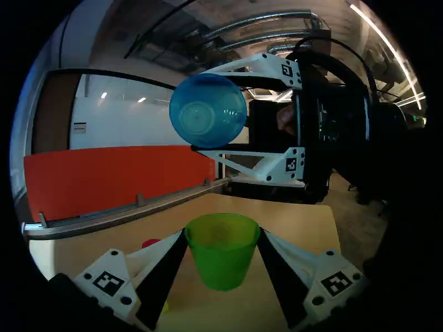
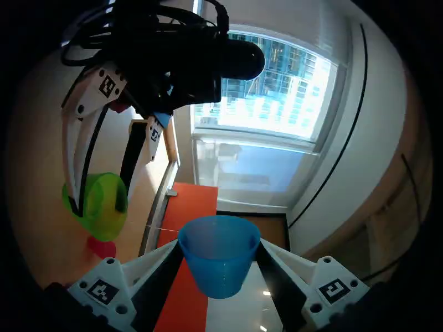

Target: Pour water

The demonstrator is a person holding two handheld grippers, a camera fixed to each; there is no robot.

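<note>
The left gripper (image 1: 221,237) is closed snugly on the green cup (image 1: 222,268) over the bench (image 1: 302,221). Above the green cup, the right gripper (image 1: 200,110) clamps the blue cup (image 1: 213,119), tipped sideways. If the two rims are misaligned, water would likely splash onto the bench.

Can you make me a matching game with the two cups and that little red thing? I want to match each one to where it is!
Things:
1. green cup
2. blue cup
3. red thing

Places:
A. on the table
B. held in the right gripper
C. held in the left gripper

Pairs: 1-C, 2-B, 3-A.
</note>
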